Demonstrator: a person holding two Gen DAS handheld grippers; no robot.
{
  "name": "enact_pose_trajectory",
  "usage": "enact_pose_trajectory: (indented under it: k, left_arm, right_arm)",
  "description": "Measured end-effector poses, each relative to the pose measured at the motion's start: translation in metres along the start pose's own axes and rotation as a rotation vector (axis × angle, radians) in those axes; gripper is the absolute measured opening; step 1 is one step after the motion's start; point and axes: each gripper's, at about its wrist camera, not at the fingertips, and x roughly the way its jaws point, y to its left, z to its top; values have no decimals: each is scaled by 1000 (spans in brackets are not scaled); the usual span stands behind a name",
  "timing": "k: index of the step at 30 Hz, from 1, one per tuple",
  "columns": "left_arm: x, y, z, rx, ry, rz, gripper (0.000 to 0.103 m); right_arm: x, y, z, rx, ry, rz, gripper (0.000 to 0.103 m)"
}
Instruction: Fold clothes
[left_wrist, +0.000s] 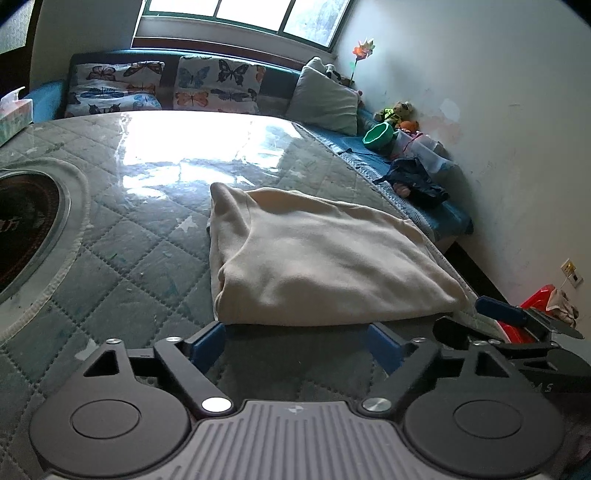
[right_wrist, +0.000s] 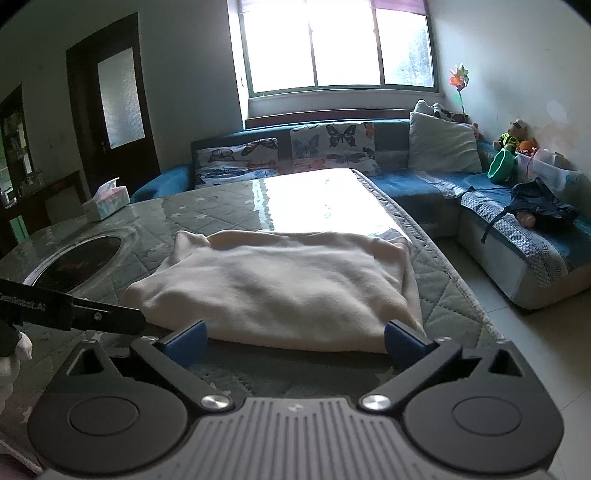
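A cream garment (left_wrist: 317, 258) lies folded into a thick rectangle on the quilted table cover (left_wrist: 122, 243). My left gripper (left_wrist: 295, 345) stands open just in front of the garment's near edge, with only bare cover between its blue fingertips. In the right wrist view the same garment (right_wrist: 280, 288) lies flat, and my right gripper (right_wrist: 295, 341) is open at its near edge, the blue pads apart from the cloth. The right gripper's blue finger (left_wrist: 498, 308) shows at the right of the left wrist view. The left gripper's black arm (right_wrist: 74, 310) reaches in from the left of the right wrist view.
A round dark inset (right_wrist: 79, 258) sits in the table at the left, a tissue box (right_wrist: 105, 201) behind it. A blue sofa (right_wrist: 517, 240) with butterfly cushions, a green bowl (right_wrist: 500, 166), toys and dark clothing wraps the table's far and right sides. Tiled floor lies at the right.
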Motion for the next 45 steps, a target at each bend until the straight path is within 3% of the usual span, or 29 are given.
enact_pose_trajectory:
  k: [7,24,45]
  left_arm:
    - [-9,-5,-5,18,-18,8,103]
    - [-24,-14,-20,15,-27,44,103]
    - [-36,-17,-31,31,-46,92,103]
  right_arm:
    - [-7,9,0,-11,-12,10,103]
    - [-25,24,0,-12,-20,21,103]
    - [-35,33,-10,-54,-11,-67,103]
